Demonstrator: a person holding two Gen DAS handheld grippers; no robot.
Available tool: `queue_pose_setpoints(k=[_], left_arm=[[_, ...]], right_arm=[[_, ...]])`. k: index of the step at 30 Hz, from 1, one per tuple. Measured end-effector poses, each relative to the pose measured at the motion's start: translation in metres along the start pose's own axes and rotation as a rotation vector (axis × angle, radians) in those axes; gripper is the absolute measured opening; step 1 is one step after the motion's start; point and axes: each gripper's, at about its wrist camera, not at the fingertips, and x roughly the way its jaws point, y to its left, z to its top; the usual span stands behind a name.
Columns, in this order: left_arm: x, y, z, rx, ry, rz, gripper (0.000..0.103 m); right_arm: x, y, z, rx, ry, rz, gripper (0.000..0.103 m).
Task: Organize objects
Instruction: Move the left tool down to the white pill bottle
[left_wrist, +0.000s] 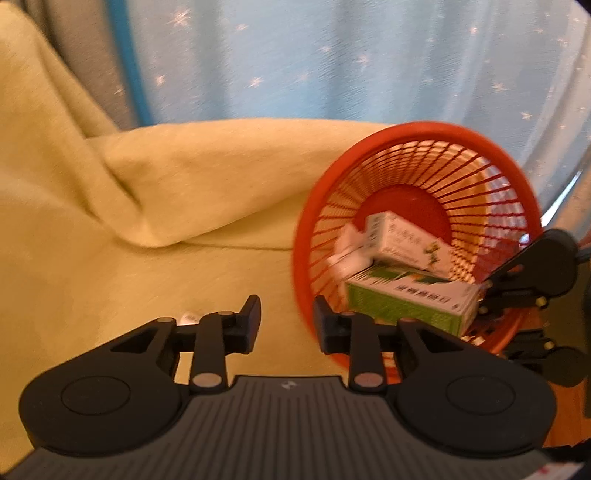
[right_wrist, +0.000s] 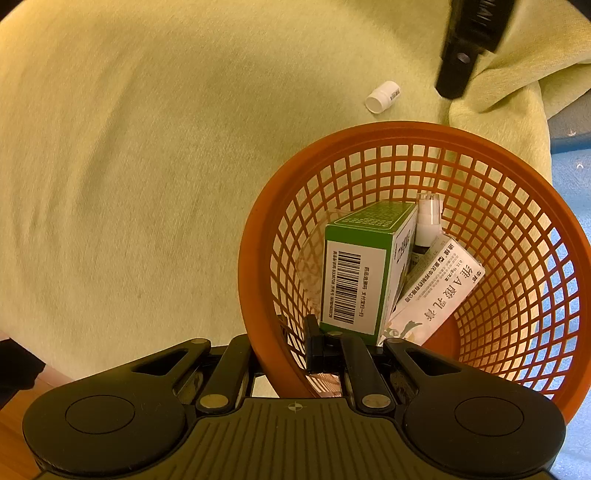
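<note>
Nearest the right wrist camera, the right gripper (right_wrist: 284, 354) pinched the near rim of the orange basket (right_wrist: 424, 133), one finger outside the wall and the other inside; the basket was tipped, its mouth turned toward the left wrist camera. Just beyond the inner finger a green box (right_wrist: 354, 273) with a barcode stood on end inside the basket; right of it, touching, leaned a white box (right_wrist: 439, 291) printed with dark characters; behind both, further from the fingers, a small bottle (right_wrist: 428, 218) with a clear cap poked up.

Beyond the basket's far rim, apart from it, a small white bottle (right_wrist: 382, 96) lay on its side on the yellow-green cloth (right_wrist: 147, 166) (whether a counter or a bed lay under the cloth could not be told).

In the left wrist view the left gripper (left_wrist: 287, 325) held nothing, its fingers spread with bare cloth between them; the basket sat just beyond the right-hand finger, with the right gripper clamped at its edge further right. A pale blue curtain (left_wrist: 332, 59) with small stars hung behind.
</note>
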Motion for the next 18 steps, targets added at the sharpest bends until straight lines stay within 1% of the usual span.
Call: queue_pose_setpoints(k=[4,5,7,10,11,14,16,18], left_arm=[[0.005,0.012,-0.011,-0.041,0.013,0.038,0.03],[0.007,0.015,-0.014,-0.048,0.016,0.051,0.033],[0.01,0.019,-0.018,-0.054,0.018,0.068,0.037],[0.015,0.025,-0.023,-0.054,0.028,0.091,0.04],[0.018,0.027,-0.025,-0.048,0.032,0.099,0.042],[0.025,0.031,-0.028,-0.031,0.042,0.112,0.054],[0.03,0.031,-0.03,-0.01,0.047,0.121,0.057],[0.037,0.033,-0.031,0.011,0.055,0.125,0.063]], right_arm=[[0.0,0.0,0.0,-0.003,0.0,0.0,0.005],[0.0,0.0,0.0,-0.003,0.0,0.0,0.005],[0.001,-0.001,0.0,-0.005,0.0,0.0,0.005],[0.001,-0.001,0.001,-0.005,0.001,0.001,0.005],[0.001,-0.001,0.001,-0.005,0.001,0.001,0.005],[0.001,-0.001,0.001,-0.004,0.002,0.001,0.005],[0.001,-0.002,0.0,-0.003,0.002,0.002,0.005],[0.0,-0.002,0.0,-0.002,0.002,0.003,0.005]])
